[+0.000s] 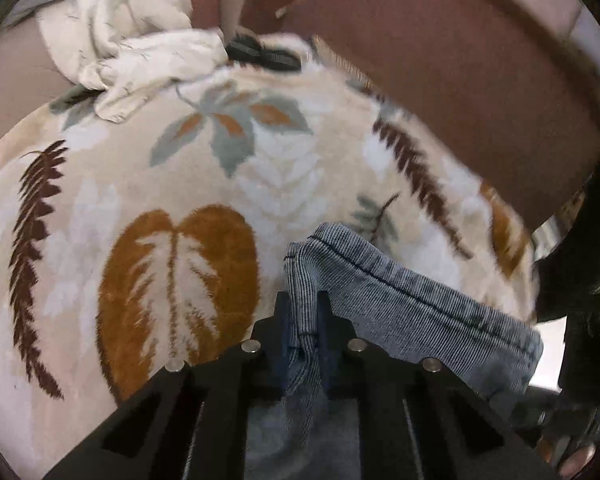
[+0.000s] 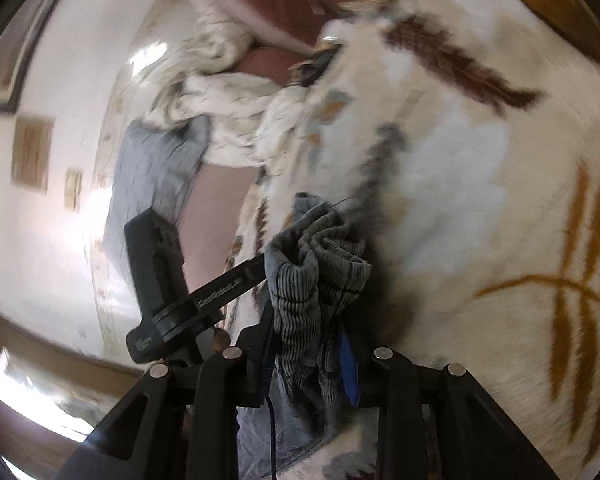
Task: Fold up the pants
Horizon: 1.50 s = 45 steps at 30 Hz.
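Observation:
The pants are faded blue denim. My left gripper is shut on a bunched edge of the denim, which runs off to the right above a cream blanket with leaf prints. In the right wrist view my right gripper is shut on a crumpled wad of the same denim, held over the blanket. The left gripper's body shows to its left. The right gripper's dark body shows at the right edge of the left wrist view.
A crumpled white cloth lies at the blanket's far end, next to a small black object. A brown headboard or cushion runs behind. A grey-blue garment lies by the white cloth. A white wall with frames is at left.

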Motion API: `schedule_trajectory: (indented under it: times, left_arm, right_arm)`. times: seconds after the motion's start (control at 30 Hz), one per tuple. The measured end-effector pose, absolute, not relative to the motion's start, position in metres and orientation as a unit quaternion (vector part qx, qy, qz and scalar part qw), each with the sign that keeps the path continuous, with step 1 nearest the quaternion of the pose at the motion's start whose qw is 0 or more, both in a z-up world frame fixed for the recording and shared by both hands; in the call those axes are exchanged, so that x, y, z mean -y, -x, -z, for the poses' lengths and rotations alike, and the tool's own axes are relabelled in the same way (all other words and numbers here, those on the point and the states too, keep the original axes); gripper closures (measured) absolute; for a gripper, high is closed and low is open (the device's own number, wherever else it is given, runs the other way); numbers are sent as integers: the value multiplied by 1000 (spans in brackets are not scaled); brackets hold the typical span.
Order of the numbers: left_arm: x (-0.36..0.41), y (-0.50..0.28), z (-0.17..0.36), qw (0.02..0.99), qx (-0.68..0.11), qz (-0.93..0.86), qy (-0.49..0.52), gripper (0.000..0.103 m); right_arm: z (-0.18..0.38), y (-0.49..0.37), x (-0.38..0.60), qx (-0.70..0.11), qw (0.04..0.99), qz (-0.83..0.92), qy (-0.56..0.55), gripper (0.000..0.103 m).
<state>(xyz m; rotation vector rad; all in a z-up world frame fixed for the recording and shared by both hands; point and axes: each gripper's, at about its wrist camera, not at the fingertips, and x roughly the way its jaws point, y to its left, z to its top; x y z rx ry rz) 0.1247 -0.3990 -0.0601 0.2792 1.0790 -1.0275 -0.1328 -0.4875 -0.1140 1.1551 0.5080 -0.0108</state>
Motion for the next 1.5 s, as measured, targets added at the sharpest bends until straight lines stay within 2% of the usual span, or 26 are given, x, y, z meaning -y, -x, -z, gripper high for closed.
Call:
schedule_trajectory:
  times: [0.23,0.4,0.7,0.8,0.87,0.93,1.2,1.5]
  left_arm:
    - [319,-127,19,759,-457,461,-43,91]
    - [243,-124,12,780,-442,443,-7,92]
    - [115,-125,50,808,-481,338,36,92]
    - [80,-119,59,812,-491,309,63,92]
    - [70,-110,60,811,-493,305,75,92]
    - [71,-102,58,815,-486,306,76,92]
    - [116,-50,35,829,-448,334,23,92]
    - [142,0,70,823,-474,310,-36,92]
  right_arm:
    - [64,122,422,-237,872,-36,-427,74]
    - [47,113,364,-258,889,-87,-368,74]
    - [85,91,274,-378,850,-180,-319,74]
    - [113,78,253,-457,807,-201,-316,66]
    - [120,77,249,-473,783,-224,-335,58]
    - [109,80,251,-462,786,-246,-330,36]
    - [86,87,310,-373,821,-195,-386,35]
    - [47,25,329,-344,842,-145,-389,35]
